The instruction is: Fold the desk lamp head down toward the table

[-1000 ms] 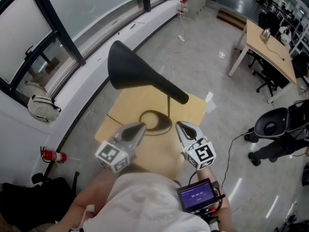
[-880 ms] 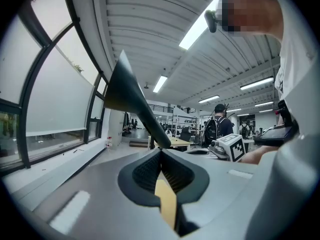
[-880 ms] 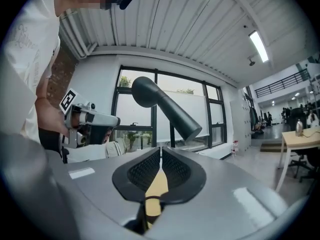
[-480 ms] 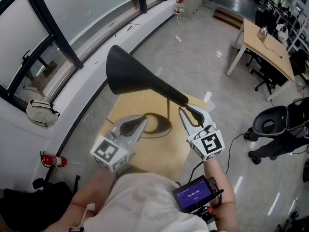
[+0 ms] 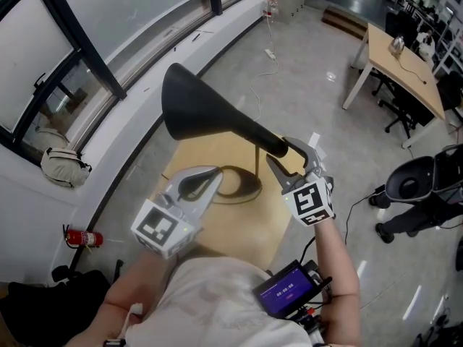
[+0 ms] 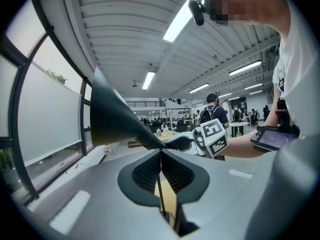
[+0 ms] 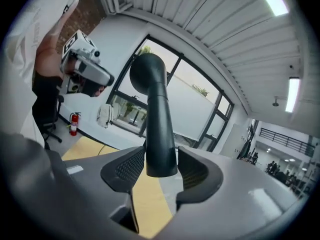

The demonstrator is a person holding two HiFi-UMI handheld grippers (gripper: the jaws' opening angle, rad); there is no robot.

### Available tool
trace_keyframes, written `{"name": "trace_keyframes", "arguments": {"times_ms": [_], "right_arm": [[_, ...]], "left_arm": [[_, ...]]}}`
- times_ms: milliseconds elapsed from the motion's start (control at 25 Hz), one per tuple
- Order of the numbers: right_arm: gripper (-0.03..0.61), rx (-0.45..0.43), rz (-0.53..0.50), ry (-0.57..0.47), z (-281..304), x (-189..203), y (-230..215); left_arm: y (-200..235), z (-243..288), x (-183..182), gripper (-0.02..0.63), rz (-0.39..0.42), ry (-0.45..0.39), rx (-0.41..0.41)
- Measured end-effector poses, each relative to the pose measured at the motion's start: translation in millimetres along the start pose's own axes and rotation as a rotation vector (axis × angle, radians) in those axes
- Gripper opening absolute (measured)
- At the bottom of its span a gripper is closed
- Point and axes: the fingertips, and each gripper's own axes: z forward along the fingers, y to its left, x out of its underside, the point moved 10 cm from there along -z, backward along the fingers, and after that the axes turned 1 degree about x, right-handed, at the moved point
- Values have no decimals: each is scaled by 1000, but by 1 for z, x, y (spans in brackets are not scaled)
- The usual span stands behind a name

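A small pale-wood table (image 5: 249, 226) stands on the polished grey floor (image 5: 318, 63) of an open office, beside a window wall (image 5: 108, 42). Nearest the person, the left gripper (image 5: 208, 178) hangs over the table with its jaws pressed together on nothing, below the lamp and apart from it. Just beyond, the right gripper (image 5: 284, 159) has just been spreading its jaws. The narrow rear end of the black funnel-shaped lamp head (image 5: 210, 114) stands between them, and the pads do not look to press on it. From there the head's long axis runs up and away toward the windows, wide mouth farthest. It is raised well above the table on a thin stem (image 5: 254, 161) over a black ring base (image 5: 235, 188). The right gripper is plainly the nearer, so clamping that end looks like the next step before tipping the mouth down.
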Motion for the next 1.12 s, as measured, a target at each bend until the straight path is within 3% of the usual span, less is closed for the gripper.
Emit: {"name": "trace_keyframes", "arguments": {"times_ms": [240,560,1120], "right_arm": [[216,31,-130,50,14,-7,8],[230,69,-228,143,24,-14,17],[212,76,-144,163,25,-15,16]], "left_arm": [[-6,-11,-29,3,43,-21,40],[-8,-25,-58,3,125,-26,2],[14,-39,-110,3,293,-53,-133]]}}
